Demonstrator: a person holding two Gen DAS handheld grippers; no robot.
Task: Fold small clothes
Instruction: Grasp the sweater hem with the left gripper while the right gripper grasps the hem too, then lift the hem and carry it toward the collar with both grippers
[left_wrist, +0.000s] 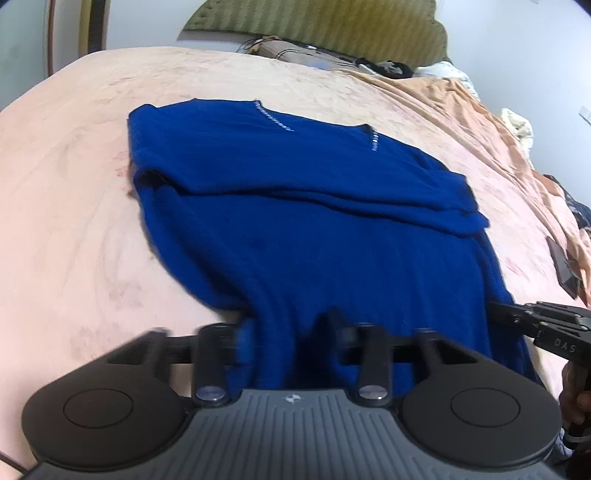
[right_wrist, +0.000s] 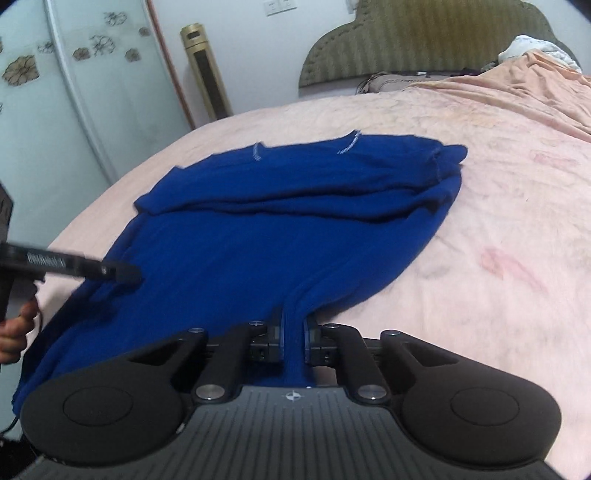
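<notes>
Both tools pinched the near hem of the blue garment (right_wrist: 280, 229): right tool (right_wrist: 294, 334), left tool (left_wrist: 284, 332). It lay on the bed (right_wrist: 498, 258), sleeves folded in; folding the hem toward the collar remained.

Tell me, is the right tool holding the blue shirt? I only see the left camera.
Observer: Yes. The right tool is shut on the shirt, with a bunched strip of its near edge between the fingers.
Operator: What's beside the bed?
Observer: A pale door with flower patterns.
Operator: Where's my left tool's tip?
Observer: Seen from the side, the left tool has its tip over the shirt, near the shirt's left edge.
</notes>
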